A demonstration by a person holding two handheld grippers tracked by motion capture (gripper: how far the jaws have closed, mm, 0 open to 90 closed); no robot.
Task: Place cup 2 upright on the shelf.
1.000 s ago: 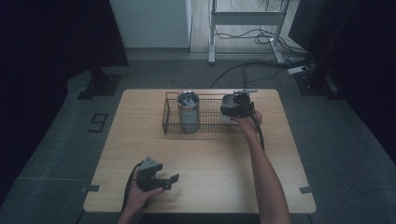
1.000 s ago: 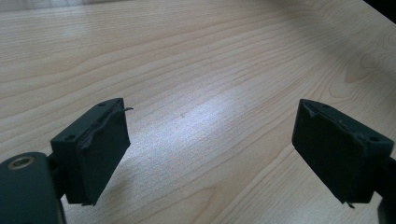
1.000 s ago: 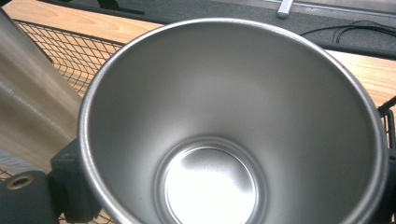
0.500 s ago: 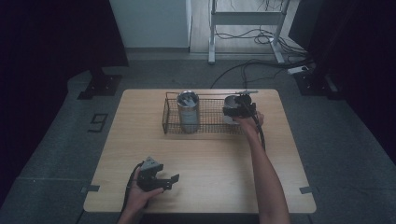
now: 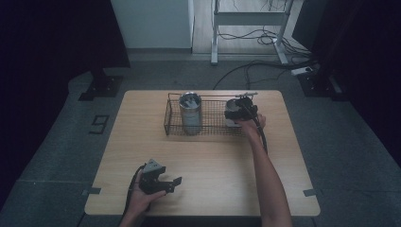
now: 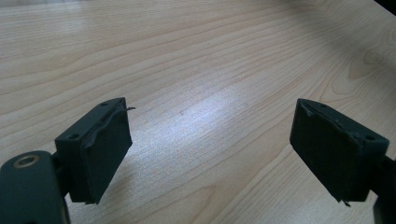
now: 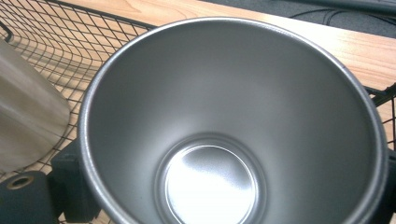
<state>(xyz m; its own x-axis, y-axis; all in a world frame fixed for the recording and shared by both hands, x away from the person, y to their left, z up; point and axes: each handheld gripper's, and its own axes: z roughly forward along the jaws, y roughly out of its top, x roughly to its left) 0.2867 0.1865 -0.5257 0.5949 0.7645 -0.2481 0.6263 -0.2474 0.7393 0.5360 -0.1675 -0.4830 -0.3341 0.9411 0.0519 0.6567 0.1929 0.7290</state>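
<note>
Dim floor and dark curtains ring a pale wooden tabletop [image 5: 208, 156] in the middle of the high view. Low and left in that frame the left gripper [image 5: 165, 182] rests in a hand over bare wood; in the left gripper view its two black fingers [image 6: 95, 149] stand apart with nothing but wood grain between them. They have just been closing, yet a clear gap remains and nothing is gripped.

Above centre and to the right in the high view, the right gripper [image 5: 235, 115] sits at the right end of a wire basket [image 5: 213, 127]. In the right gripper view one steel cup [image 7: 233, 121] fills the frame, mouth toward the camera, its rim hiding most of both fingers; a dark pad [image 7: 70, 186] shows pressed against the cup's outer wall at lower left, so the fingers seem clenched on the cup, though the far side is hidden.

Two metal cups are visible in all: this one inside the basket's right end, and a second steel cup [image 5: 190, 112] upright in the basket's left part, well apart from the first.
</note>
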